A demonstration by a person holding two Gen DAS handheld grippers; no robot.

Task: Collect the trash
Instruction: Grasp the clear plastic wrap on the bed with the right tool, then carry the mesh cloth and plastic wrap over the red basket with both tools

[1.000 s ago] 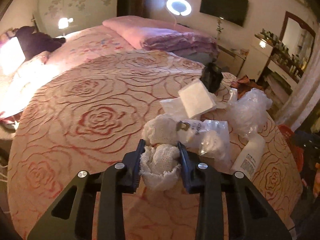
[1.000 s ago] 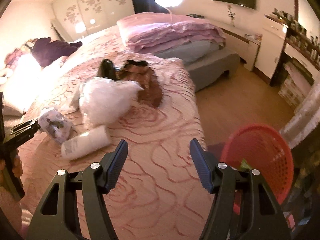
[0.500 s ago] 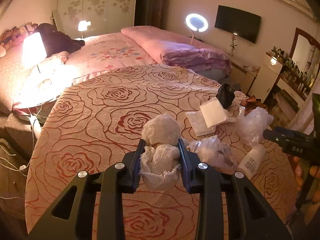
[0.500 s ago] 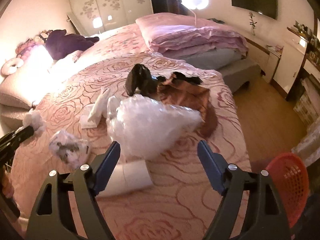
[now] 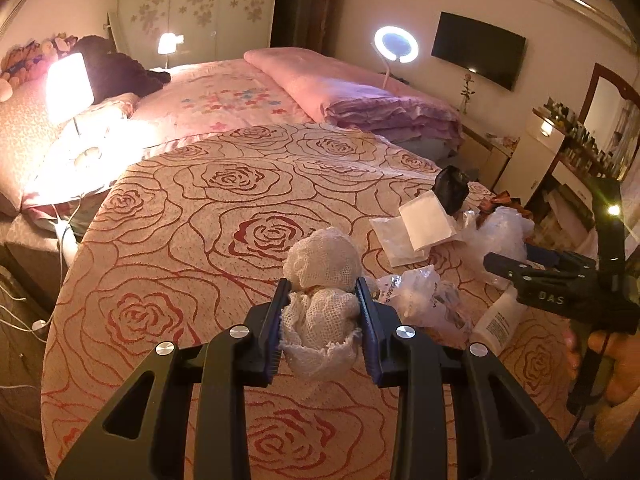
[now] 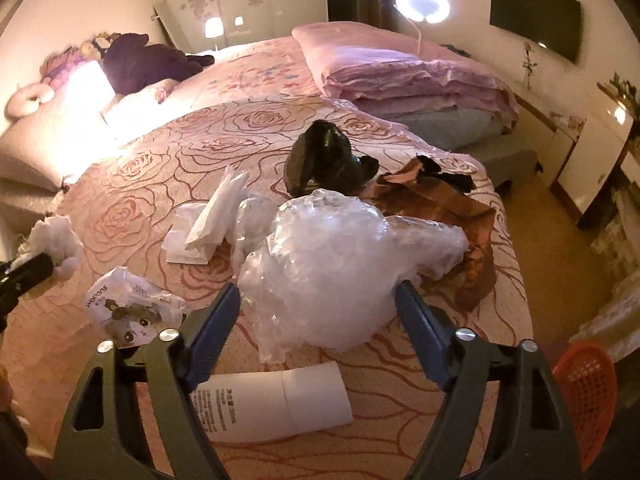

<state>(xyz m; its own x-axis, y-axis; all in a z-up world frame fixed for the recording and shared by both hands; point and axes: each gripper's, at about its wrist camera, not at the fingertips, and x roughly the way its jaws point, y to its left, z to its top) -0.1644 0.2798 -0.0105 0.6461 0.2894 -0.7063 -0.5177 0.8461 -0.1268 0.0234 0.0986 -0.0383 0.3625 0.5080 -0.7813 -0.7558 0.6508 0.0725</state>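
Note:
My left gripper (image 5: 323, 306) is shut on a white foam mesh wad (image 5: 322, 280) and holds it above the rose-patterned bed (image 5: 180, 240); the wad also shows in the right wrist view (image 6: 54, 246). My right gripper (image 6: 318, 312) is open, its jaws standing either side of a crumpled clear plastic bag (image 6: 336, 264), not closed on it. A white bottle (image 6: 272, 404) lies on its side just under the right gripper. A printed plastic wrapper (image 6: 128, 308), white paper packets (image 6: 208, 220), a black bag (image 6: 320, 156) and brown paper (image 6: 452, 208) lie on the bed.
A red mesh basket (image 6: 586, 396) stands on the floor at the bed's right side. A folded pink duvet (image 6: 400, 72) lies at the back. A lit lamp (image 5: 68, 84) is at the far left. A ring light (image 6: 422, 2) stands behind.
My right gripper has swung left from the basket side to over the bed, closing in on the clear plastic bag. My left gripper has lifted and pulled back with the mesh wad.

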